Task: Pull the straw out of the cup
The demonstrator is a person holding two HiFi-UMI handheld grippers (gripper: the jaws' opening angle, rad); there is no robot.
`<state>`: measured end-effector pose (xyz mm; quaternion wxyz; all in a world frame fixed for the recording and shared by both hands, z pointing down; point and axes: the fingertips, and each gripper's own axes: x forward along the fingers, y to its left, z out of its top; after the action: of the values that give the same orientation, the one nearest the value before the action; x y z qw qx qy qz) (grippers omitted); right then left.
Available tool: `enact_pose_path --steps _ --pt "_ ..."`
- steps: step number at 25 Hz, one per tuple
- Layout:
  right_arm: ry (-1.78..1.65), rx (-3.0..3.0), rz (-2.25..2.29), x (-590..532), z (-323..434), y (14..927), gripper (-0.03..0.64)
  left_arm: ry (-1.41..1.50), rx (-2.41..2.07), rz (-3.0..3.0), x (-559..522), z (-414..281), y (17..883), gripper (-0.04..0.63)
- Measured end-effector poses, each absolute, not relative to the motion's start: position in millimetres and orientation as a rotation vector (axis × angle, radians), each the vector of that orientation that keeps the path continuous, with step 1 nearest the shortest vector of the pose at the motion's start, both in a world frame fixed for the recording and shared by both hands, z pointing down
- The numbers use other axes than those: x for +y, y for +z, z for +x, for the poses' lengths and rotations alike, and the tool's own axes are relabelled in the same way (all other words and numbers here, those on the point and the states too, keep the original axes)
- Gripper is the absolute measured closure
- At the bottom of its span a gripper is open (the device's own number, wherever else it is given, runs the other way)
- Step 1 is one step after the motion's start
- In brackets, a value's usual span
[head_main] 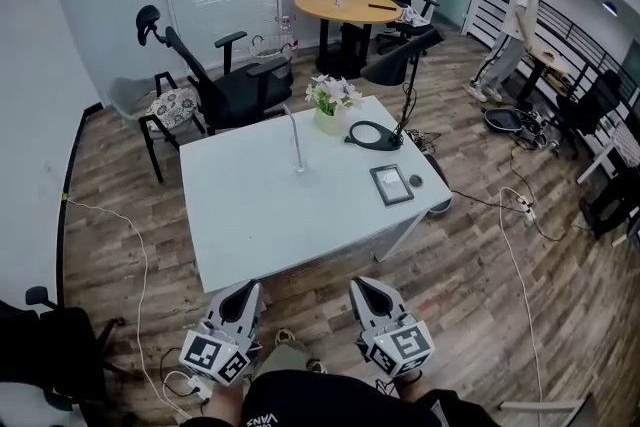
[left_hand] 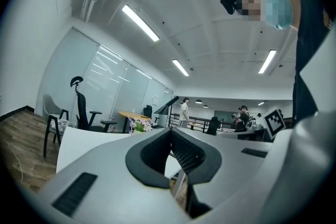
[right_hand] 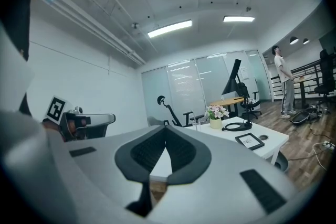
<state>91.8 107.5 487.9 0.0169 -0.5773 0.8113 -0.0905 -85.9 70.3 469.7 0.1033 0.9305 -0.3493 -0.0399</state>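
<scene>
1. Two tools: left tool (head_main: 243, 290) and right tool (head_main: 368, 287). Both have jaws closed together on nothing and are held level, short of the table's near edge.
2. Table (head_main: 262, 215) lies ahead. The cup (head_main: 299, 165) stands toward its far side, well apart from both tools.
3. Straw (head_main: 294, 137) sits in the cup, untouched. Judged: nothing done yet; approach, grasp and pull are all left.

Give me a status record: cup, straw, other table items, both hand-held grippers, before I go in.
cup: on white table, left of flower pot
straw: upright in cup
left hand-held gripper: shut, empty, short of table
right hand-held gripper: shut, empty, short of table
also on table: lamp base, picture frame
</scene>
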Motion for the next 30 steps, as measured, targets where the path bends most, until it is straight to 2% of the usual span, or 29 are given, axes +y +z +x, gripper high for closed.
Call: enact_pose_path --steps 30 --pt "-0.261 2.433 -1.918 -54 93 476 0.600 -0.123 -0.861 2.787 -102 -71 464 0.584"
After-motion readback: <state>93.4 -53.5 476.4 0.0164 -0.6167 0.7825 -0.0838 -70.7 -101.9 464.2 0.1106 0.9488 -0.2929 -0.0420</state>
